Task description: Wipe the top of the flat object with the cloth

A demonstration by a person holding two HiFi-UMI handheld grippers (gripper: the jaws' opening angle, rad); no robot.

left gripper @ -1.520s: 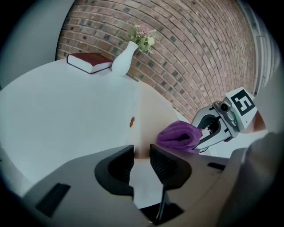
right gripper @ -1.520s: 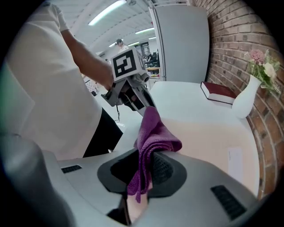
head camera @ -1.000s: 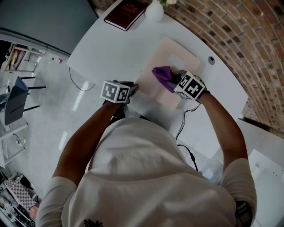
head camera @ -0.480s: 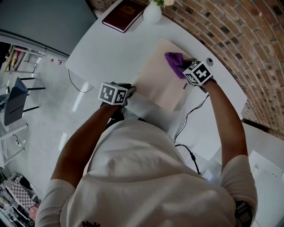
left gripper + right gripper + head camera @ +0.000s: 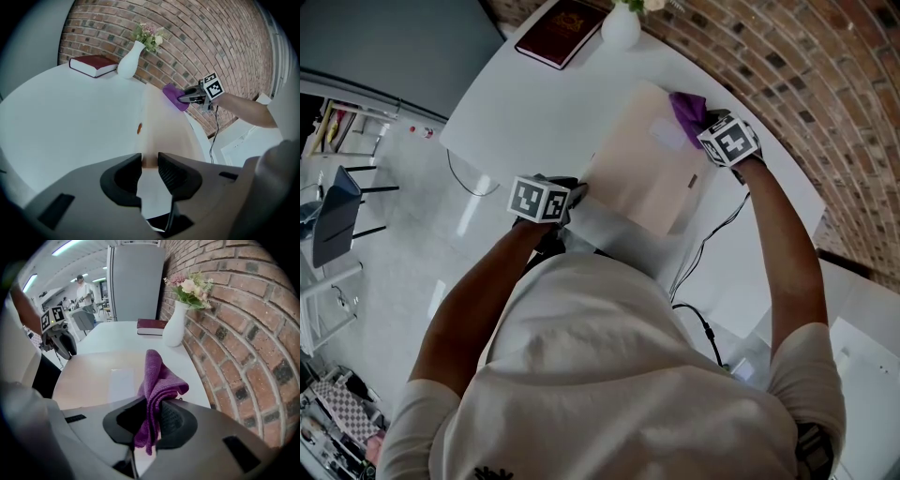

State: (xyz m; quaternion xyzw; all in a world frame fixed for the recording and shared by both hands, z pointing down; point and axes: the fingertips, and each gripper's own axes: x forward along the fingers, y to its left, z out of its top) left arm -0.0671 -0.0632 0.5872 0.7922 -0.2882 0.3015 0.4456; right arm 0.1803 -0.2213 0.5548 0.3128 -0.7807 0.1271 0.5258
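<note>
In the head view the left claw (image 5: 574,193) pinches the near edge of the flat object (image 5: 642,178), apparently to steady it on the table (image 5: 516,103), while the right claw (image 5: 703,117) carries the purple cloth (image 5: 686,106) at its far corner. The left gripper view shows the jaws closed on that edge. The right gripper view shows the jaws clamping the cloth. Beyond, by the table's far edge, a white vase (image 5: 174,326) holds flowers (image 5: 187,287).
</note>
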